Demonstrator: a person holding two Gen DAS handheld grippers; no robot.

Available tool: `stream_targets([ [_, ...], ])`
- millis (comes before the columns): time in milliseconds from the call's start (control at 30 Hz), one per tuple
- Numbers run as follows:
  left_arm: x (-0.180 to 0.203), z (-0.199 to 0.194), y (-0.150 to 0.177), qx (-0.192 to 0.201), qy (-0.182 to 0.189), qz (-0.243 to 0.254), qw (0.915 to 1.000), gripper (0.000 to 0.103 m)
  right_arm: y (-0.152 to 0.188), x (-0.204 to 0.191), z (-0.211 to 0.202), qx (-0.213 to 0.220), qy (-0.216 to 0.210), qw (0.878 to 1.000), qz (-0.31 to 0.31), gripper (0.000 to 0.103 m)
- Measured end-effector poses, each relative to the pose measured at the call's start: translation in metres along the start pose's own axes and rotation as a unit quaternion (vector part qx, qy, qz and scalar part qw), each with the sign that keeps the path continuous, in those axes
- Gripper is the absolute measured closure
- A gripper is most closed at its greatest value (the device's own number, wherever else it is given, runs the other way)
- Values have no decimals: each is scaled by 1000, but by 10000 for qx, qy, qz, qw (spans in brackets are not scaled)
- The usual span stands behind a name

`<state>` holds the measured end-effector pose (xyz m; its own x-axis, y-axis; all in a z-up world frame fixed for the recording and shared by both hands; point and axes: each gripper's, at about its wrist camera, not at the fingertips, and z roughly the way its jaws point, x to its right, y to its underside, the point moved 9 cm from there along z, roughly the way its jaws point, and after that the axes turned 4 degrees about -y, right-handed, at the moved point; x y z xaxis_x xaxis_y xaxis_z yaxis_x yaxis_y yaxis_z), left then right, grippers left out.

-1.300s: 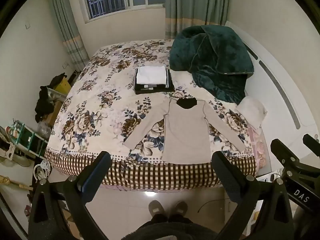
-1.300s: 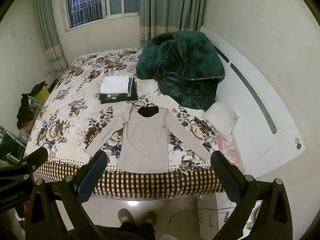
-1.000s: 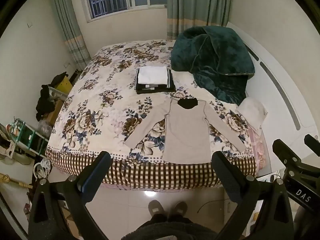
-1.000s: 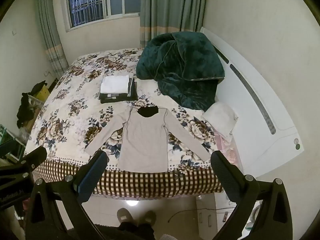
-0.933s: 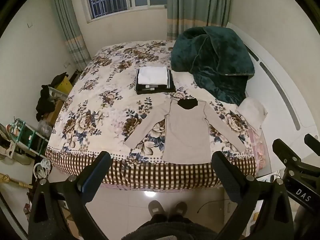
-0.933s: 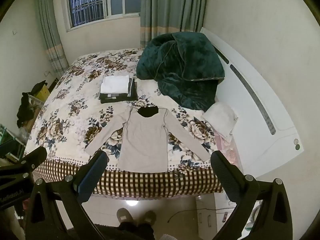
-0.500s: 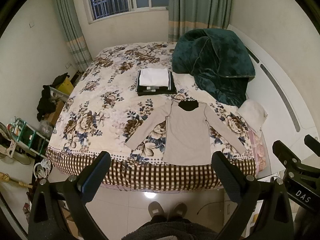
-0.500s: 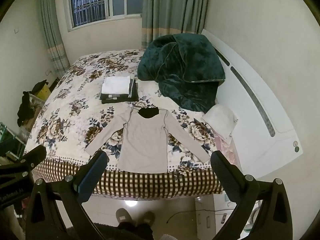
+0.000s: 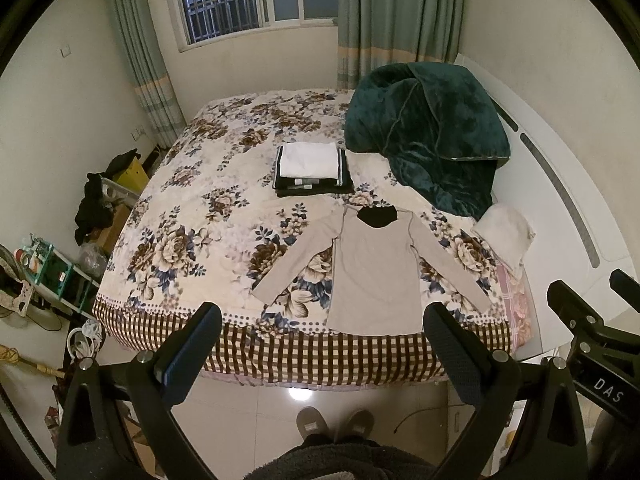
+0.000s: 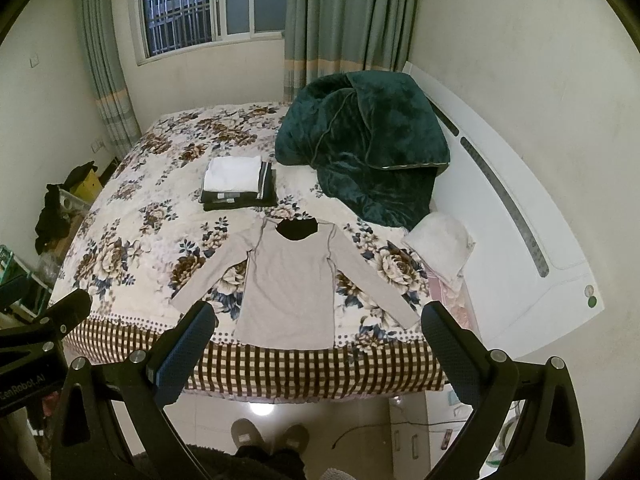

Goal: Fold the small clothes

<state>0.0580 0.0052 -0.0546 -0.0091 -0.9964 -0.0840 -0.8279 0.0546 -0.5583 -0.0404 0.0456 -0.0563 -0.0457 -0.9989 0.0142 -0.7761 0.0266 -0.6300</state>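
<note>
Folding has not begun: shirt (image 9: 374,272) lies flat on bed (image 9: 192,208), both grippers (image 9: 320,344) (image 10: 316,340) spread wide, empty, needing to reach a sleeve.

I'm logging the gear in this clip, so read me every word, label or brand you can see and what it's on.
"DAS": white letters on the right gripper, seen from the left wrist.
"enRobot.AI", first letters cut off: on the left gripper, seen from the right wrist.
Tags on the folded clothes stack: too small to read.
</note>
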Motion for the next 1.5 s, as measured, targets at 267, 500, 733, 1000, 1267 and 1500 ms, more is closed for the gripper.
stream_targets([
  [267,2,-1,-2,26,-15,4,10000,0,3,-1,1,28,2,10000,-23,0],
  [500,3,-3,-6,59,-37,-21,10000,0,-6,-5,-6,30,9,10000,-29,0],
  [733,2,-4,-8,78,-31,-36,10000,0,-4,-5,-5,44,4,10000,-54,0],
  [1000,1,-5,-9,81,-20,-39,10000,0,-10,-5,-8,47,1,10000,-44,0],
  [1267,2,-6,-13,95,-4,-57,9999,0,-10,-4,-8,60,-3,10000,-55,0],
  [1500,4,-6,-15,100,8,-65,9999,0,-12,-8,-11,76,16,9999,-72,0],
])
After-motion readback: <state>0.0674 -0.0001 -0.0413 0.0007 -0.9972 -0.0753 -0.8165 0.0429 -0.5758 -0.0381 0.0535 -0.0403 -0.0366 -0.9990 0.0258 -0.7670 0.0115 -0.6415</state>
